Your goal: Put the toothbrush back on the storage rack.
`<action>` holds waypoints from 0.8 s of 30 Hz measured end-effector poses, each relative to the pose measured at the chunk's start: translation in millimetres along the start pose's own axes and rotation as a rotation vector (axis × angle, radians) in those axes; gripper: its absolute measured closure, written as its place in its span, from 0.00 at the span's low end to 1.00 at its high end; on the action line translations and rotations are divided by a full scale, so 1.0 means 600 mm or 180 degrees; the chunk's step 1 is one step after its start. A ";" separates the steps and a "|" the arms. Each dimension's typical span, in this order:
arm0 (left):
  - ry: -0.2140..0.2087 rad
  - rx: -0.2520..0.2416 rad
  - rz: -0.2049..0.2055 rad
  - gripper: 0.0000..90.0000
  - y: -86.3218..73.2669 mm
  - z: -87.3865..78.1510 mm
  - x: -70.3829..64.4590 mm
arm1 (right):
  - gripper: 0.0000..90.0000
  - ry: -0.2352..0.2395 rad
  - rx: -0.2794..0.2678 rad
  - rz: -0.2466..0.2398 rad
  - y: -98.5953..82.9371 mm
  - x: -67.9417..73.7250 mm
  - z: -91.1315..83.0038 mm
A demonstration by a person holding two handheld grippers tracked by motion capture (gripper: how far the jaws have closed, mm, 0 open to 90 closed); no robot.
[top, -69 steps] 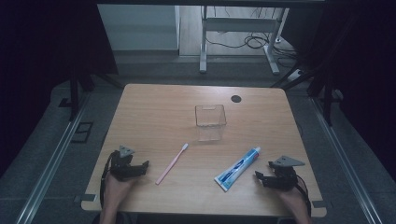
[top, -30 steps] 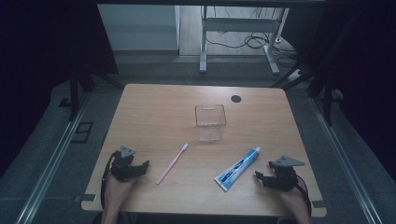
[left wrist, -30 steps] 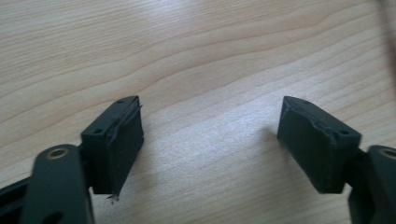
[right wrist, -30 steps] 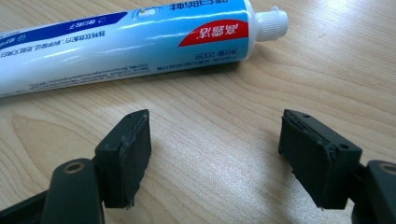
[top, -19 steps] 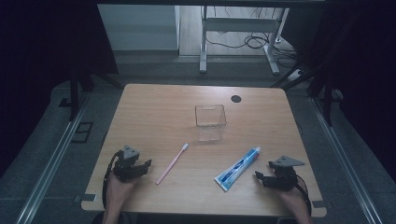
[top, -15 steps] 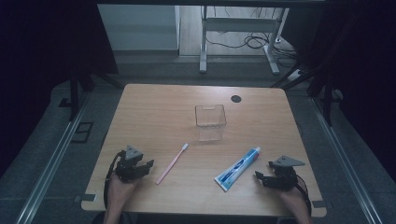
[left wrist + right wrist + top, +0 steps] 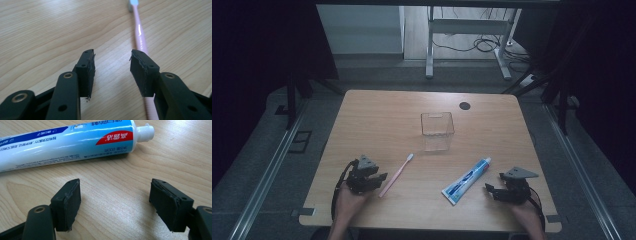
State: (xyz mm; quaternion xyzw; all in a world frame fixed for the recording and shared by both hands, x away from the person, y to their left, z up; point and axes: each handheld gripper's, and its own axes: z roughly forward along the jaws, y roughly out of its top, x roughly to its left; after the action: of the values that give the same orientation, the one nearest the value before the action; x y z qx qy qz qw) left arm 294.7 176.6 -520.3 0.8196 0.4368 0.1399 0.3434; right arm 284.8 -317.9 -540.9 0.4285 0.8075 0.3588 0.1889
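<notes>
Pink plastic toothbrush (image 7: pixel 396 174) lies flat on the pale wooden table (image 7: pixel 377 115), near its front edge, just beside the left gripper (image 7: pixel 112 66), whose jaws stand apart with nothing between them; the blue-and-white toothpaste tube (image 7: pixel 67 142) lies just ahead of the right gripper (image 7: pixel 115 195), its jaws spread wide and empty; a clear square plastic container (image 7: pixel 437 125) stands farther back.

Matt wood-grain table (image 7: pixel 377 115); glossy plastic toothpaste tube (image 7: pixel 70 138); smooth pink plastic toothbrush (image 7: pixel 140 37); clear plastic box (image 7: pixel 437 125).
</notes>
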 end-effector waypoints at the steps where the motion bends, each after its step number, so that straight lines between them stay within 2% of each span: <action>1: -0.0021 0.0027 0.0026 0.60 0.004 0.001 -0.001 | 0.28 0.0000 0.0006 0.0010 0.000 0.000 0.000; 9: -0.0134 0.0189 0.0070 0.60 0.031 0.006 -0.008 | 0.28 0.0000 0.0003 0.0000 0.000 0.000 0.000; 24: -0.0275 0.0660 0.0141 0.64 0.074 0.033 -0.022 | 0.28 0.0000 0.0007 0.0009 0.000 0.000 0.000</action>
State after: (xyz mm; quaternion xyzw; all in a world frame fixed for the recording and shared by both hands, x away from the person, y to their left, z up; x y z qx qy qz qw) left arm 325.3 140.4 -503.1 0.8654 0.4154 0.0660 0.2721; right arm 284.6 -317.8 -540.8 0.4298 0.8073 0.3582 0.1878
